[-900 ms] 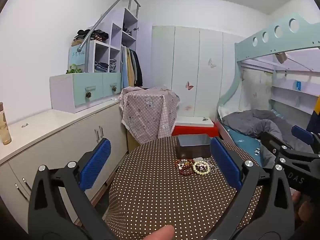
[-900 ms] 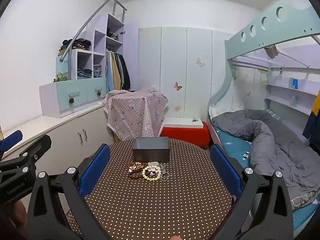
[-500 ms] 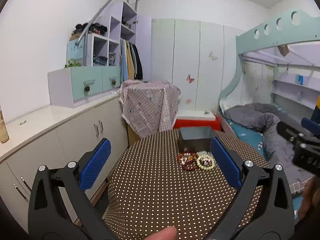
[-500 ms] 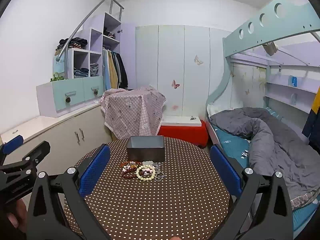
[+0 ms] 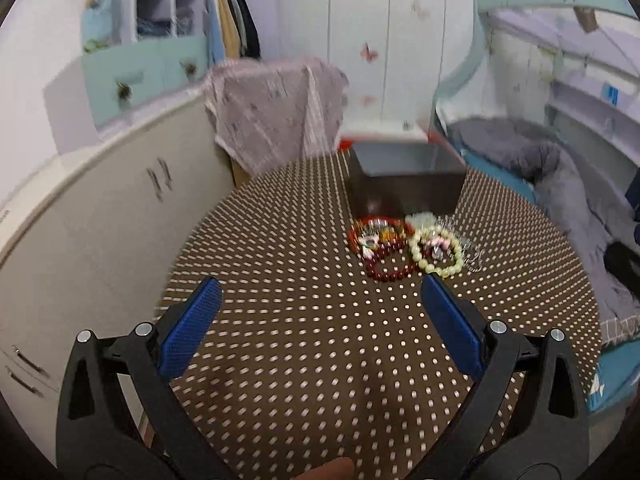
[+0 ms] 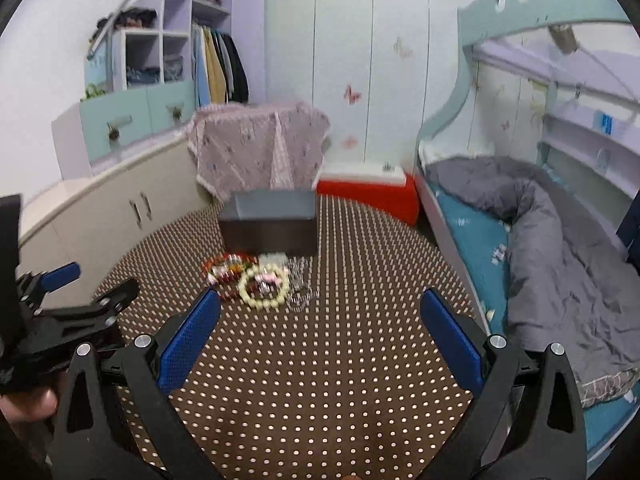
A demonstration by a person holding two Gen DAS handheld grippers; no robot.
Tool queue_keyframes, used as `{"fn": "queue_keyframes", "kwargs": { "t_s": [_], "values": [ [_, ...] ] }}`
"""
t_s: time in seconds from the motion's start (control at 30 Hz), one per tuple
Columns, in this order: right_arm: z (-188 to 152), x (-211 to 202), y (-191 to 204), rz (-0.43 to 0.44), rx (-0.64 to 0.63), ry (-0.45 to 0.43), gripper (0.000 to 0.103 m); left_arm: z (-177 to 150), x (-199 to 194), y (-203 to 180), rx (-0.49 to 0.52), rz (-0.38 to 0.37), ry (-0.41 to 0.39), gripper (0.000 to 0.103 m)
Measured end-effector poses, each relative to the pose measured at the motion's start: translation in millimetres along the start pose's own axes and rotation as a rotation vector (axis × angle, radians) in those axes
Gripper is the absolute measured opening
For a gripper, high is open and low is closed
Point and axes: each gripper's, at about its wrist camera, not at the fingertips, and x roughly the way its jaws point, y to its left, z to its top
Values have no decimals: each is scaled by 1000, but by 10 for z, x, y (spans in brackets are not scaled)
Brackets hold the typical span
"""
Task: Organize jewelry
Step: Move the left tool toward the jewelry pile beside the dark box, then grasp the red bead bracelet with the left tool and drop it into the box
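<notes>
A little pile of jewelry [image 5: 412,246] lies on a round table [image 5: 304,344] with a brown cloth full of white dots. In the pile a cream bead bracelet [image 5: 437,252] lies at about 3 o'clock from a dark red bead bracelet [image 5: 386,266], and the two touch. Some thin shiny chains [image 6: 300,284] lie at 3 o'clock from the cream beads. A dark open box [image 5: 406,182] stands just beside the pile, at 12 o'clock from it, close to the far edge of the table. The left gripper [image 5: 320,300] hangs over the table at about 6 o'clock from the pile, tipped down a bit, with its two blue fingers [image 5: 192,328] spread wide and nothing between them. One blue finger tip is very near the cream beads, but I cannot tell if it touches them. The right gripper [image 6: 320,304] is also over the table, at 6 o'clock from the jewelry, with its blue fingers [image 6: 450,340] spread wide and holding nothing. Past the table, at 12 o'clock, something stands covered with a pink cloth [image 6: 260,148], and a red and white box [image 6: 368,188] is on the floor beside it. A bed with a grey blanket [image 6: 560,240] is at 3 o'clock, and low white cabinets [image 5: 100,220] run along the wall at 9 o'clock.
</notes>
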Motion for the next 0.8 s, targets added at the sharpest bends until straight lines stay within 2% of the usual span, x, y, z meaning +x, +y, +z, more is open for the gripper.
{"fn": "queue_keyframes", "kwargs": {
  "t_s": [0.17, 0.3, 0.37, 0.47, 0.5, 0.57, 0.73, 0.77, 0.8],
  "values": [
    [-52, 305, -103, 10, 8, 88, 96, -111, 569, -47, 42, 12, 212, 97],
    [-68, 525, -193, 12, 23, 149, 96, -138, 966, -105, 65, 34, 291, 97],
    [-77, 619, -229, 16, 24, 174, 96, -175, 1136, -122, 63, 29, 342, 90],
    [-64, 740, -273, 26, 36, 207, 96, -145, 1236, -83, 26, -7, 351, 83],
    [-56, 774, -277, 31, 39, 214, 96, -139, 1271, -78, 33, -2, 364, 65],
    [-37, 856, -266, 46, 37, 231, 96, -146, 1290, -69, 55, 7, 350, 61],
    [23, 1032, -180, 100, 18, 252, 96, -174, 1222, -136, 105, -70, 335, 23],
    [30, 1067, -143, 123, 10, 256, 96, -176, 1211, -132, 110, -91, 336, 20],
    [38, 1095, -107, 140, 0, 258, 96, -219, 1161, -191, 96, -116, 336, 11]
  ]
}}
